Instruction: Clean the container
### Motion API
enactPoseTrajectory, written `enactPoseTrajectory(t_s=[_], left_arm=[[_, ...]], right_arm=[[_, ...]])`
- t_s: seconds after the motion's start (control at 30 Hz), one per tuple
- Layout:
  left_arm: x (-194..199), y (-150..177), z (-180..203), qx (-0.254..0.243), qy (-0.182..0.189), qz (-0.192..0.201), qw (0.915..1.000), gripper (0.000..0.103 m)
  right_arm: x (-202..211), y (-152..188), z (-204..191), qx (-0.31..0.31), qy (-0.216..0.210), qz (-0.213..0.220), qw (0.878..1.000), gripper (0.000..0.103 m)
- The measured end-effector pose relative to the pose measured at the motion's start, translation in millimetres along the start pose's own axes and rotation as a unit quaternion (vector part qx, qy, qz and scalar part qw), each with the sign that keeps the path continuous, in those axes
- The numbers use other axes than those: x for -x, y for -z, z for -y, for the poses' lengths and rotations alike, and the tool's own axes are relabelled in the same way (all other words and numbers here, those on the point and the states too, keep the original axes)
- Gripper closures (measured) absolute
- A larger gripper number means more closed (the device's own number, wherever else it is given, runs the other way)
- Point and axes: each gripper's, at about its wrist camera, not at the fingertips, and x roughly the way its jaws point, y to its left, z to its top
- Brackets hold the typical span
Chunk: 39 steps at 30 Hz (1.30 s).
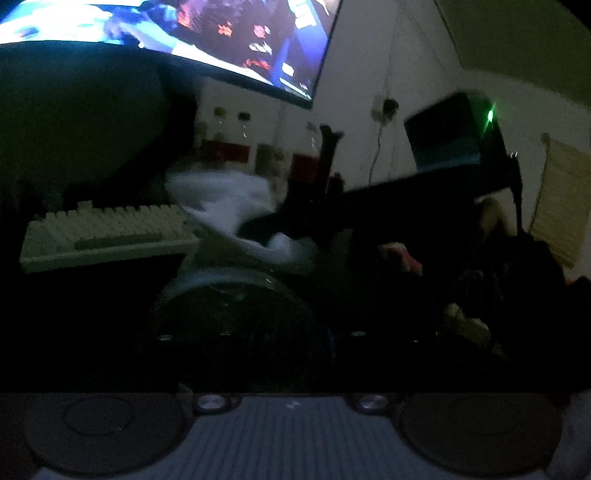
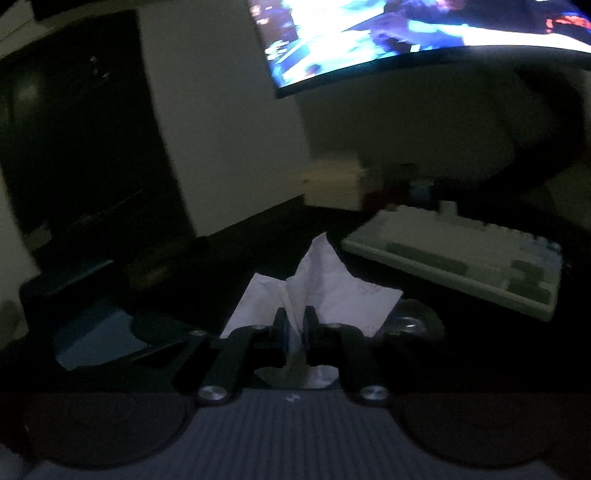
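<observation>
Nearest us, our right gripper [image 2: 295, 325] has its fingers pinched tight on a crumpled white paper tissue [image 2: 325, 291]. Our left gripper's fingers are lost in darkness, so we cannot tell their state. The clear round glass container [image 1: 236, 295] sits just before the pale keyboard [image 1: 107, 232] on the dark counter [image 1: 92, 314].

A dim room in a home, set up as a computer corner. A large lit screen [image 1: 207, 33] hangs at twelve o'clock over a dark bench [image 2: 258, 251], with a pale keyboard [image 1: 107, 232] below it at nine o'clock in the left wrist view. Bottles [image 1: 229, 140] with red labels stand against the white wall [image 1: 369, 74], and a cable runs down from a wall socket [image 1: 384, 109] at one o'clock.
</observation>
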Motion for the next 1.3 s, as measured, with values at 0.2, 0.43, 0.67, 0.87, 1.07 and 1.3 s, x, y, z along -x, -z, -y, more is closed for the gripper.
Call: enactPoseTrajectory(t_s=[0.2,0.43,0.67,0.87,1.07,1.3], left_arm=[[-14.4,9.5,-7.0,0.009,-0.039,-0.038,0.9985,0.066],[-11.0,15.6,-19.2,0.031,-0.05,-0.027,0.9979,0.064],[-12.7,11.6,-16.6,0.012,-0.074,-0.036,0.9966,0.064],[-10.4,10.3,-22.5,0.031,-0.076,-0.033,0.9961,0.064],[-6.3,8.7,-27.4,0.038,-0.085,-0.035,0.995,0.064],[-1.7,8.3,-37.1,0.053,-0.084,-0.033,0.9945,0.063]], right_arm=[[-4.3,-8.9,5.1,0.021,-0.007,-0.032,0.999,0.093],[-18.6,-19.7,38.4,0.026,0.085,-0.04,0.995,0.091],[-18.3,-12.5,17.9,0.017,-0.008,-0.033,0.999,0.091],[-22.2,-14.9,15.8,0.035,0.027,-0.037,0.998,0.091],[-33.4,-24.8,45.5,-0.015,0.068,-0.035,0.997,0.091],[-32.5,-13.9,-3.9,0.062,-0.003,-0.038,0.997,0.091]])
